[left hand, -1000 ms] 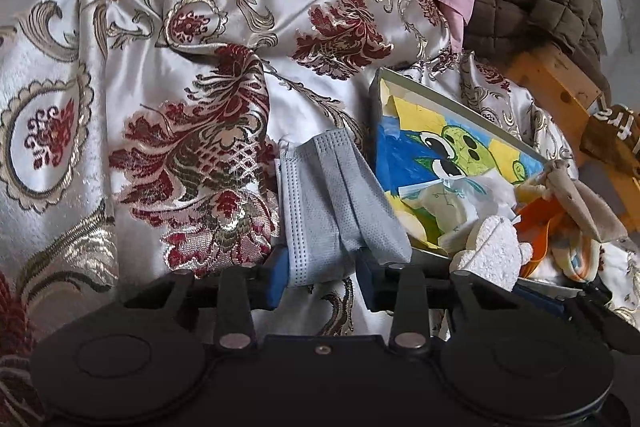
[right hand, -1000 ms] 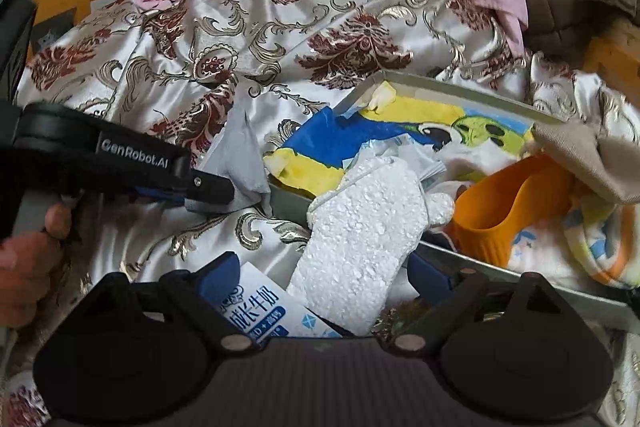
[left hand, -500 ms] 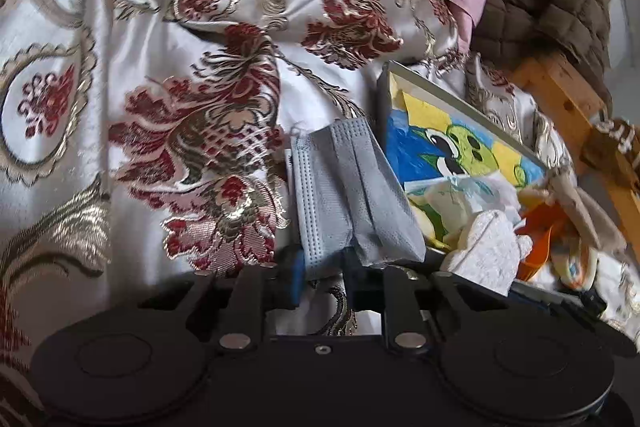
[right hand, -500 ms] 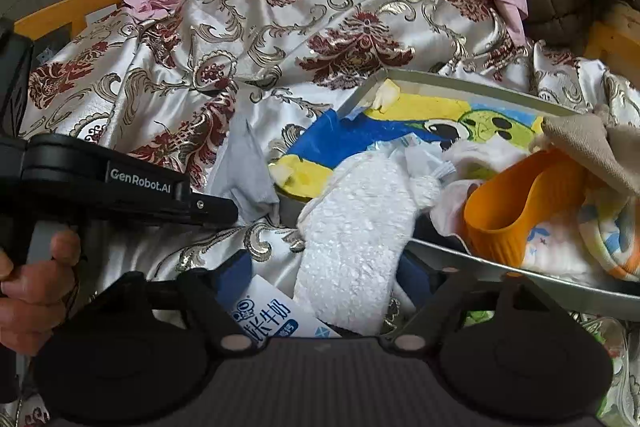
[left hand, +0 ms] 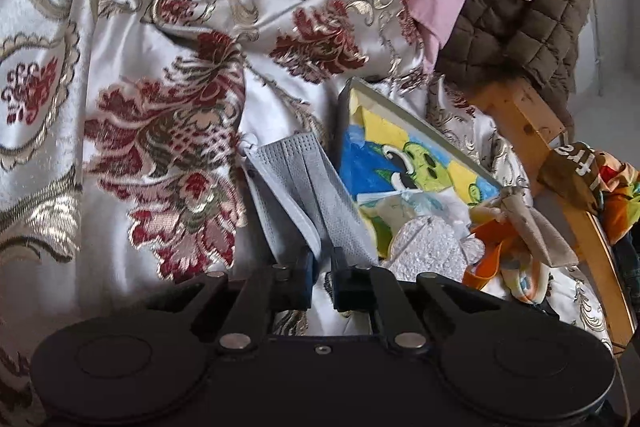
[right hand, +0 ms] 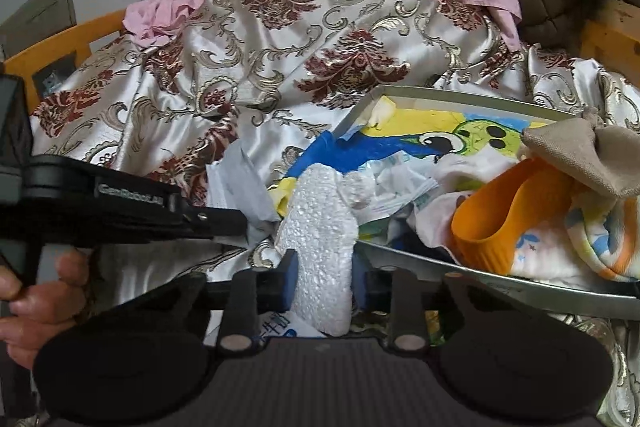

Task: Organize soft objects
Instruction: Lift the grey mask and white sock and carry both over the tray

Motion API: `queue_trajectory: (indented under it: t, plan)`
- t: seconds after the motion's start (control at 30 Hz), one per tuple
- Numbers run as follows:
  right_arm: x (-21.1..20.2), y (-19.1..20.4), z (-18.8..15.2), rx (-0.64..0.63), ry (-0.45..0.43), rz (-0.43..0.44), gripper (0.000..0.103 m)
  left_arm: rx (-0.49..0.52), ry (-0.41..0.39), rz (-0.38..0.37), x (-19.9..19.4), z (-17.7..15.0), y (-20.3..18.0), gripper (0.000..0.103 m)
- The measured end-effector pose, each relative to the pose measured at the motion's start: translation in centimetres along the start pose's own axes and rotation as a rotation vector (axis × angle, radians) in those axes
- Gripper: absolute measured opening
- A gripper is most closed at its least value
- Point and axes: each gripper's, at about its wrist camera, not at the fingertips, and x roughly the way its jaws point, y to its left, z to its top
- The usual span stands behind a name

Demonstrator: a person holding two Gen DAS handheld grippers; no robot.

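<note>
Beside the tray's (right hand: 460, 99) left edge, left gripper (left hand: 322, 269) pinched the grey mask (left hand: 296, 183), right gripper (right hand: 322, 281) clamped the white foam piece (right hand: 320, 227); neither was binned yet, several soft items already inside.

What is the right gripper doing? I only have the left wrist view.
Observer: The right gripper is shut on the white foam piece.
Operator: Anything under the foam?
Observer: A blue-and-white carton shows just below it, between the fingers.
Operator: Does my mask look gripped from that side?
Observer: Yes. The left gripper pinches the grey mask, just to the left of the foam.
</note>
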Motion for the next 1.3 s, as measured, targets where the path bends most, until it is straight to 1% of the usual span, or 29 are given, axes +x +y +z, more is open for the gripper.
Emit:
queue_trajectory:
  t: [0.03, 0.1, 0.17, 0.2, 0.23, 0.4, 0.57, 0.67, 0.8, 0.93, 1.03, 1.13, 1.2, 1.3]
  plan:
    - [0.0, 0.1, 0.0, -0.005, 0.001, 0.003, 0.028, -0.004, 0.008, 0.001, 0.1, 0.0, 0.1, 0.013]
    - [0.0, 0.4, 0.0, -0.020, 0.000, -0.001, 0.027, -0.008, 0.017, 0.012, 0.3, -0.1, 0.3, 0.013]
    - [0.0, 0.5, -0.1, -0.022, -0.005, -0.011, 0.022, 0.001, 0.015, 0.028, 0.3, -0.3, 0.2, 0.012]
    - [0.0, 0.6, -0.1, -0.024, -0.005, -0.012, 0.022, 0.009, 0.009, 0.041, 0.3, -0.2, 0.2, 0.009]
    - [-0.1, 0.6, -0.1, -0.025, -0.006, -0.014, 0.021, 0.023, 0.001, 0.058, 0.3, -0.2, 0.0, 0.003]
    - [-0.6, 0.8, 0.2, -0.051, -0.018, -0.018, 0.016, 0.063, -0.045, 0.116, -0.4, 0.1, -0.6, 0.000]
    - [-1.7, 1.0, 0.6, -0.057, -0.048, -0.011, 0.013, 0.228, -0.124, 0.194, -1.8, 0.2, -3.6, 0.000]
    - [-2.3, 0.9, 0.7, -0.058, -0.069, -0.017, 0.012, 0.317, -0.168, 0.223, -2.6, -0.3, -5.5, 0.000]
    - [-3.6, 0.7, 1.1, -0.054, -0.109, -0.019, 0.012, 0.404, -0.223, 0.249, -3.4, -1.0, -7.3, 0.000]
    - [-4.8, 0.0, 1.7, -0.027, -0.167, -0.027, 0.012, 0.419, -0.266, 0.230, -4.0, -1.1, -8.4, 0.000]
    - [-5.1, -1.2, 2.2, 0.026, -0.202, -0.037, 0.012, 0.426, -0.300, 0.222, -4.2, -1.0, -9.1, 0.000]
    - [-5.3, -2.6, 2.7, 0.077, -0.233, -0.041, 0.012, 0.425, -0.305, 0.204, -3.8, -0.6, -10.0, 0.000]
    - [-5.3, -3.5, 3.0, 0.108, -0.245, -0.046, 0.012, 0.441, -0.315, 0.192, -3.3, -0.3, -10.9, 0.000]
    - [-5.2, -4.4, 3.2, 0.130, -0.261, -0.069, 0.012, 0.476, -0.324, 0.153, -2.3, 0.0, -12.4, 0.001]
